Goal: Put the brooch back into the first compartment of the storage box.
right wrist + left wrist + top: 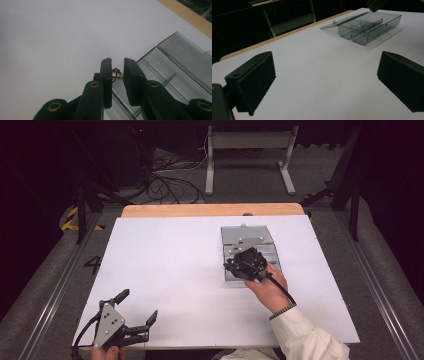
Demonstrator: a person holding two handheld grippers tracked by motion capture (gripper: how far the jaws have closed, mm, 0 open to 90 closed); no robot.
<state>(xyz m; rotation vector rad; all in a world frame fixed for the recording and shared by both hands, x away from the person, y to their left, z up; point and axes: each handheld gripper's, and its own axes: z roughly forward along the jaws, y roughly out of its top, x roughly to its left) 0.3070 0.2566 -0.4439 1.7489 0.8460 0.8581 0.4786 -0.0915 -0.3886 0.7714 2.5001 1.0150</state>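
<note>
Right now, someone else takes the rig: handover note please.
Left gripper: open, idle near the table's near-left corner, holding nothing.
Right gripper: over the near edge of the clear compartment box, jaws nearly shut around a small gold-coloured metal piece; firm grip not certain.
Box lid is open, lying flat behind.
Compartments in sight look empty.
Left: likely place the piece, close lid.

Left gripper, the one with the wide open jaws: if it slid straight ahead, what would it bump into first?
Probably the clear compartment box. The left gripper has bare white table ahead of it; the box sits slightly right of centre, so it might just slip past.
</note>
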